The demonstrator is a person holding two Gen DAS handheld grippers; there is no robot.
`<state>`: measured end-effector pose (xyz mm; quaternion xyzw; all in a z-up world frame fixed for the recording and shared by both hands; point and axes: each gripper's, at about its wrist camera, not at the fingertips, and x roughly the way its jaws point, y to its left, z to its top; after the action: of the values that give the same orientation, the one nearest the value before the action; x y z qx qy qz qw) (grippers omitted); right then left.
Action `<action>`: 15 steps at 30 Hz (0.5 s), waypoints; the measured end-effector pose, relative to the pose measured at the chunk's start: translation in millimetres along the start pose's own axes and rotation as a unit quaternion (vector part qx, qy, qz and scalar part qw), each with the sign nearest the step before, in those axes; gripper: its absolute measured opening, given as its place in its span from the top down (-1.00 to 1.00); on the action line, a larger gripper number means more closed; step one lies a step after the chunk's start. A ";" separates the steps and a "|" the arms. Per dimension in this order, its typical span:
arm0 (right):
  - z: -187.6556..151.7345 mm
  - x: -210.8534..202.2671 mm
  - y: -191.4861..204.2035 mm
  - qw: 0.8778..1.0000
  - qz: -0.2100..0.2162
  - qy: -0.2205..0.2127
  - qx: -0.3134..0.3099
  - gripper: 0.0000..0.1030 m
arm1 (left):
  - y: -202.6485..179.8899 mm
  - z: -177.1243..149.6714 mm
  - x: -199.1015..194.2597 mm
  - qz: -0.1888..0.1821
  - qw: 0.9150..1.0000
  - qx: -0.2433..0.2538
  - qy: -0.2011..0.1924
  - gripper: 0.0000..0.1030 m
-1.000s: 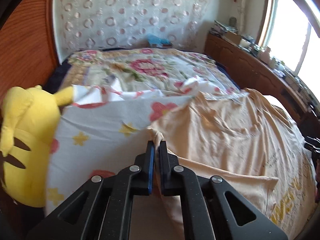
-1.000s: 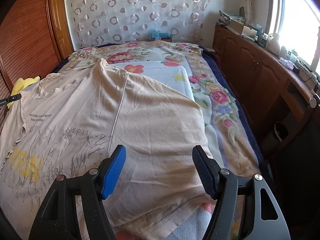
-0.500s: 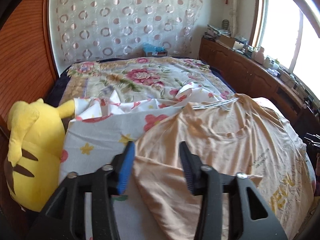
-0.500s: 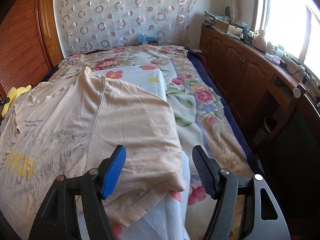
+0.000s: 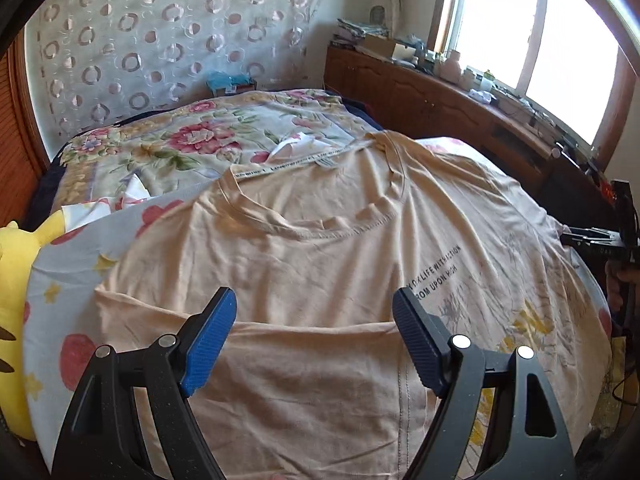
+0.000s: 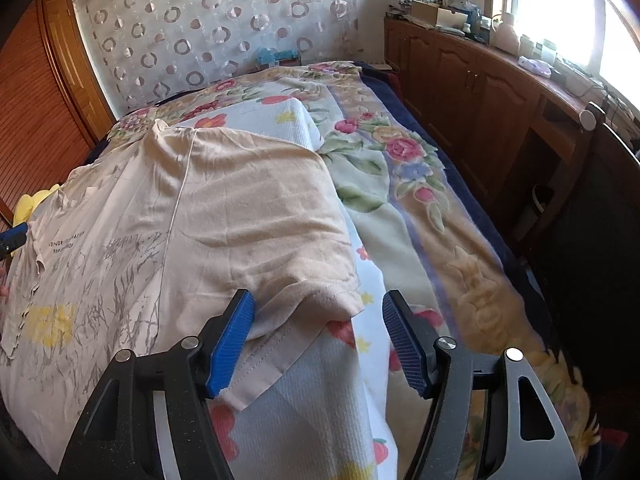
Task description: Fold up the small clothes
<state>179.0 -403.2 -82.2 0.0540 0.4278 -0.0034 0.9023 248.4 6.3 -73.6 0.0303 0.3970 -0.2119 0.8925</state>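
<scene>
Beige T-shirt (image 5: 320, 264) spread flat on bed (image 6: 404, 216), left tongs (image 5: 314, 336) opening, empty, right tongs (image 6: 318, 332) closing around its sleeve hem, not yet pinching

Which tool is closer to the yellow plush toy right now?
Left. The left tool, jaws opening, hangs over the shirt beside the yellow plush toy. The right tool, jaws closing, is at the shirt's opposite sleeve.

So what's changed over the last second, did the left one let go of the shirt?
Yes. The left gripper, earlier clamped on a fold of the beige T-shirt, has let go; its jaws are opening above the flat shirt. The right gripper is closing around the sleeve hem. The yellow plush toy stayed put.
</scene>
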 end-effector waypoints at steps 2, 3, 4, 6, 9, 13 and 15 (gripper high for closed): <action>0.3 1.3 0.3 1.000 0.002 0.005 -0.002 -0.14 | -1.9 -4.0 5.3 0.005 1.000 0.004 0.009 -0.57; 1.1 0.5 0.4 1.000 0.003 0.004 -0.003 -0.04 | -0.6 -5.1 6.8 0.008 1.000 0.002 0.012 -0.57; 2.6 -0.4 0.3 1.000 0.006 0.005 -0.006 0.02 | 0.7 -5.5 8.4 0.013 1.000 -0.002 0.013 -0.57; 5.2 0.0 2.7 1.000 0.000 0.006 -0.014 0.22 | 3.4 -6.5 10.9 0.013 1.000 -0.009 0.018 -0.57; 10.1 -0.7 3.1 0.999 -0.027 0.004 -0.029 0.75 | 5.3 -7.4 13.0 0.018 0.999 -0.019 0.024 -0.57; 14.7 -0.8 9.2 0.999 -0.028 -0.008 -0.035 0.90 | 5.7 -8.1 16.8 0.023 0.999 -0.018 0.028 -0.57; 18.0 -1.9 16.9 0.999 -0.022 -0.021 -0.043 0.91 | 3.2 -8.1 18.6 0.032 0.999 -0.011 0.031 -0.57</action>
<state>192.6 -388.2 -67.9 0.0058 0.4097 -0.0058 0.9122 255.1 4.4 -92.9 0.0398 0.4254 -0.1776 0.8865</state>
